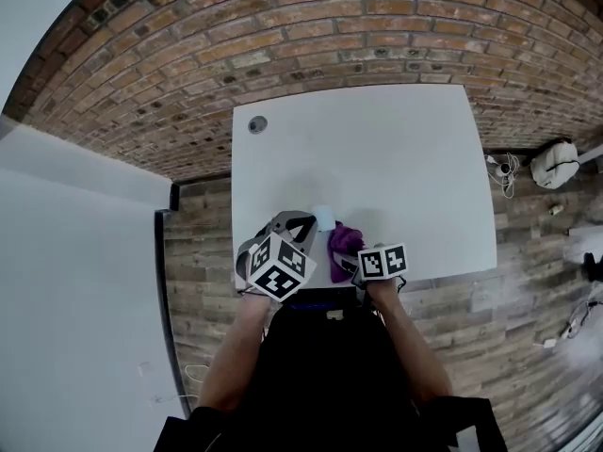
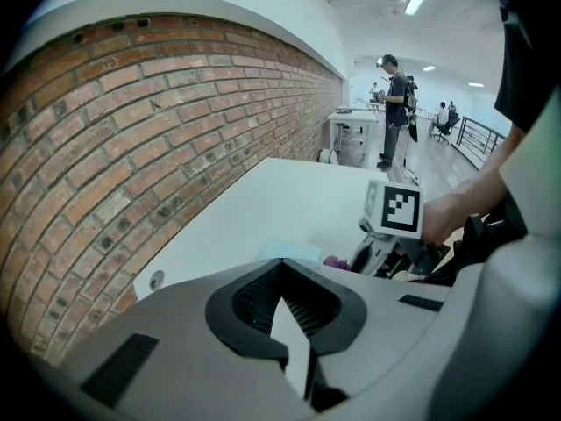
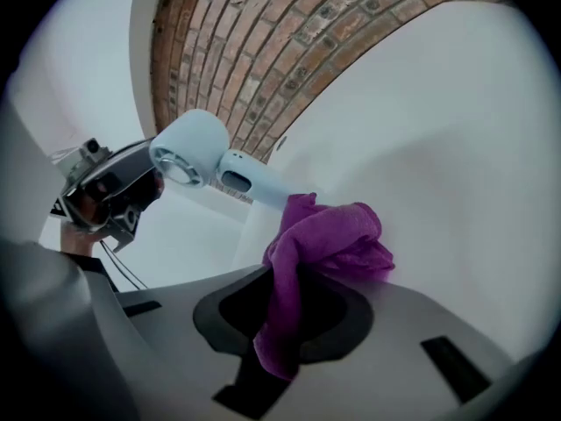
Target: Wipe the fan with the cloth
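Closest under the head camera are the person's two forearms (image 1: 236, 351), reaching forward to the near edge of a flat white table (image 1: 377, 149). Each hand carries a grey gripper topped with a black-and-white marker cube.

The right gripper (image 3: 294, 274) is clenched on a crumpled purple cloth (image 3: 337, 235). One tail of the fabric hangs back through the pinched jaws and the bunched bulk spills out in front, over the tabletop.

The left gripper (image 2: 282, 274) has its jaws pressed fully together (nothing I can name sits between them).

The pale blue hand-held fan (image 3: 230, 172) is near the table's near edge, between the two gripper tips. In the right gripper view its round head is raised beside the left gripper's nose and its handle slants down towards the cloth, ending just beside it. Whether the left gripper touches the fan I cannot tell.

A round cable hole (image 1: 257, 124) marks the table's far left corner. A red brick wall (image 1: 283, 17) runs behind, and wood-plank floor (image 1: 198, 234) shows on either side.
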{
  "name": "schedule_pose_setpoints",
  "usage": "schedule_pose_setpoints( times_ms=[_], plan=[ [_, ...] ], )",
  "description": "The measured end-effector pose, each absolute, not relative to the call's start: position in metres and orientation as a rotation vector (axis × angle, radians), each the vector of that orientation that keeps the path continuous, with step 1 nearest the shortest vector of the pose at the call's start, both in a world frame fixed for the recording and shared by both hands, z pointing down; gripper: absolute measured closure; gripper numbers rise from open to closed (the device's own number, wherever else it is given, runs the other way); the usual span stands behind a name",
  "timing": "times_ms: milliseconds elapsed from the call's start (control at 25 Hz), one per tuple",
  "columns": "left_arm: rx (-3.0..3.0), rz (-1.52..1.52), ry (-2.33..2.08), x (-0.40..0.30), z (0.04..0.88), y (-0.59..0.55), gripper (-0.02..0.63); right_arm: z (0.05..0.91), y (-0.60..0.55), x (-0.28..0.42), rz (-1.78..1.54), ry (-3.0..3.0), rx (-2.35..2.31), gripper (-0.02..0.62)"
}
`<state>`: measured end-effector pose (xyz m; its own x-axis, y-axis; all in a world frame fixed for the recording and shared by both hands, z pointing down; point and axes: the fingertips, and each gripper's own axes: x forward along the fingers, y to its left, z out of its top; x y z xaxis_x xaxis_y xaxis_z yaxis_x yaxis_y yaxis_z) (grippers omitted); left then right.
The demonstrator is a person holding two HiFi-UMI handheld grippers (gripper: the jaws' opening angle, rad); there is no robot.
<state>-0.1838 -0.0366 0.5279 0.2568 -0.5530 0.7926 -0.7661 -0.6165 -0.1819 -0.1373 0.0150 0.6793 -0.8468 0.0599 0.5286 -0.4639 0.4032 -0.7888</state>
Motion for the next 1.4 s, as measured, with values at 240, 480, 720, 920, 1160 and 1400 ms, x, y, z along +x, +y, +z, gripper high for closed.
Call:
schedule_pose_setpoints(
  times_ms=[240, 480, 720, 920, 1160, 1400],
  plan=[
    [2.276, 0.946, -1.532, -0.245, 0.523, -0.036, 0.604, 0.663, 0.002, -0.079, 1.517, -2.217, 0.524, 0.530],
    [2.353, 0.981, -1.055, -0.213, 0.629, -0.013, 0.294, 0.644, -0.017, -0.056, 1.571, -2.281, 0.641, 0.529],
    [2.425, 0.968, -0.975, -0.166, 0.659, -0.042, 0.320, 0.622, -0.018, -0.051, 1.593, -2.345, 0.677, 0.529],
    [2.263, 0.487, -0.997, -0.164, 0.628, -0.042, 0.430, 0.609, -0.020, -0.026, 1.656, -2.389, 0.720, 0.531],
    [1.809, -0.998, -0.720, -0.207, 0.483, -0.052, 0.439, 0.552, -0.039, -0.017, 1.714, -2.596, 0.683, 0.529],
    [1.707, -1.291, -0.550, -0.211, 0.403, -0.038, 0.440, 0.388, -0.036, -0.073, 1.278, -3.127, 0.328, 0.529]
  ],
)
